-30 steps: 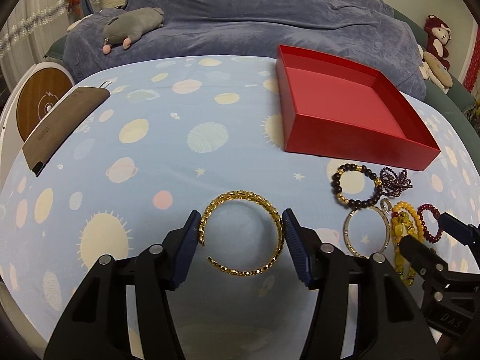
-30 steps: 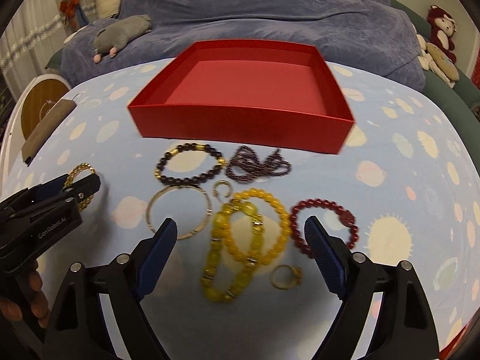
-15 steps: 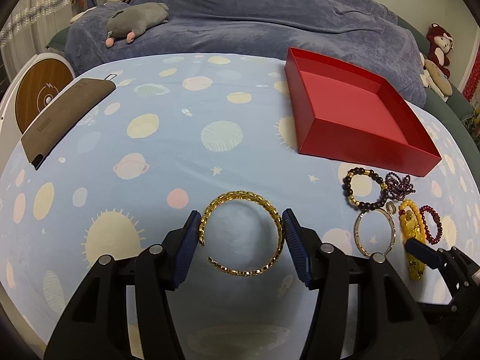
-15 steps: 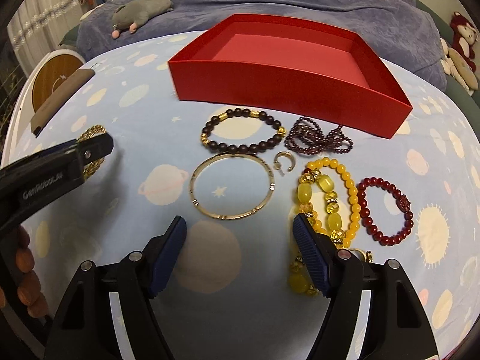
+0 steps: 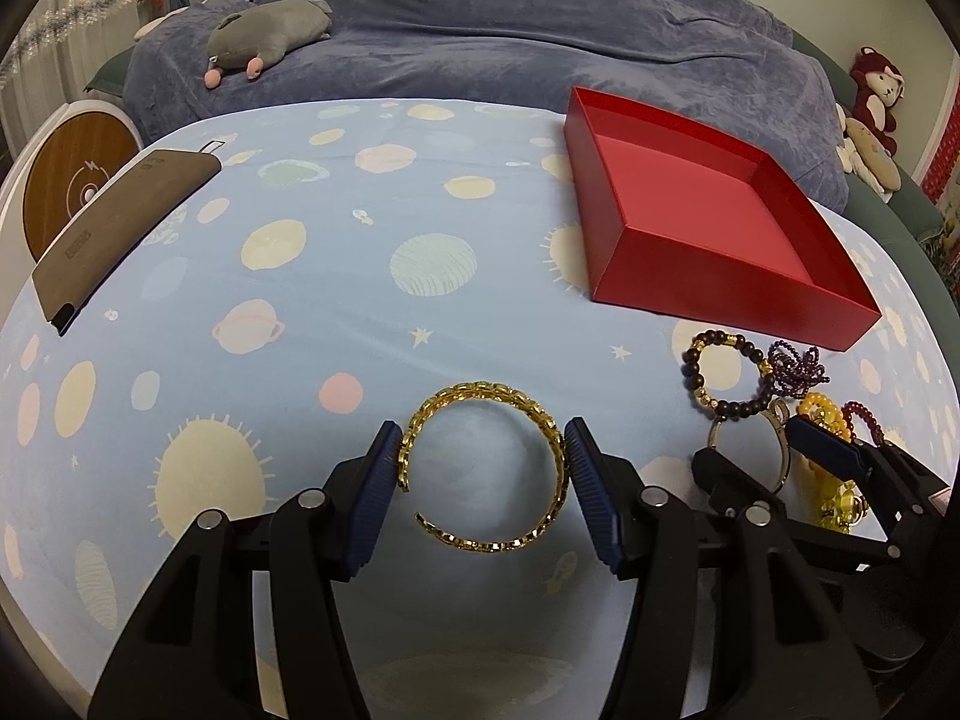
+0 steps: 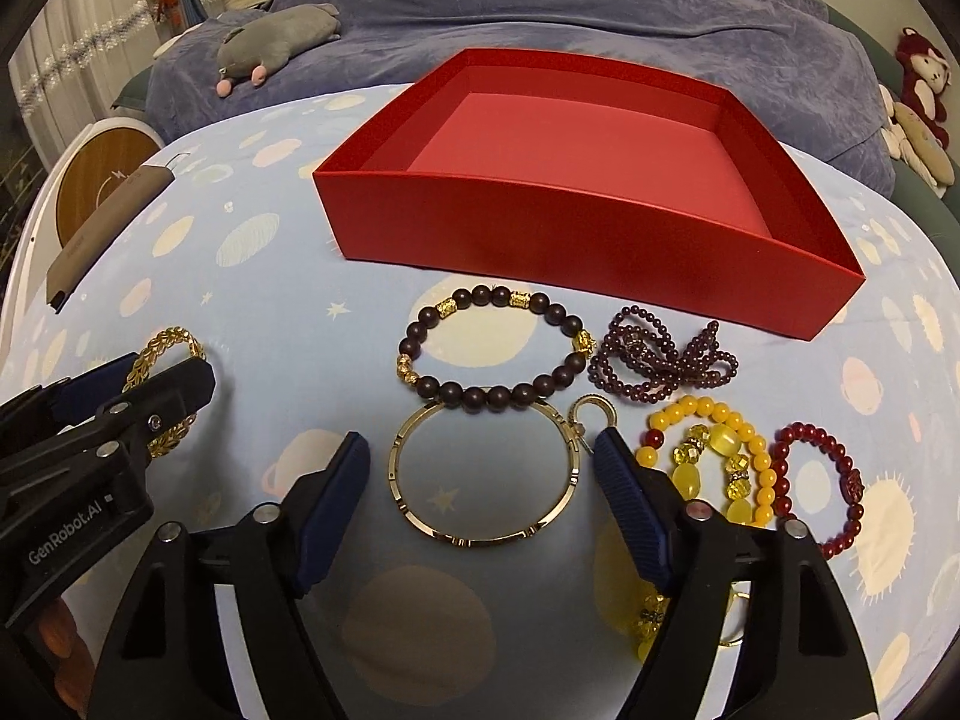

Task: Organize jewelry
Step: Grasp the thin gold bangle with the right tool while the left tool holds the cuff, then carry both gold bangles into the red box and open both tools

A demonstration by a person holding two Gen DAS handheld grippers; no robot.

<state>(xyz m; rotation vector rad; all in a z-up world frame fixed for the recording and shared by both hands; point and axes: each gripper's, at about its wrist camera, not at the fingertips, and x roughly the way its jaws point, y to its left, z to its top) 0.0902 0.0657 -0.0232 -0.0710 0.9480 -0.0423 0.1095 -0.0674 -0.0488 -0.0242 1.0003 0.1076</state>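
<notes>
Right wrist view: your square red cardboard box (image 6: 600, 138) holds nothing. Your left jaws grip the gold chain bangle (image 5: 480, 396); your right jaws stand spread around the thin gold ring bangle (image 6: 480, 534), with beaded bracelets (image 6: 492, 348) crowding just beside.

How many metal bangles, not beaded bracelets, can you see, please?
2: a gold chain bangle clamped by the left gripper, and a thin gold bangle lying inside the open right gripper. More may be hidden.

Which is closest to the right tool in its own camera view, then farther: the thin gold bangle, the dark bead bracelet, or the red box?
1. Thin gold bangle, between the right tool's fingers.
2. Dark bead bracelet, just beyond the bangle.
3. Red box, farthest back.
</notes>
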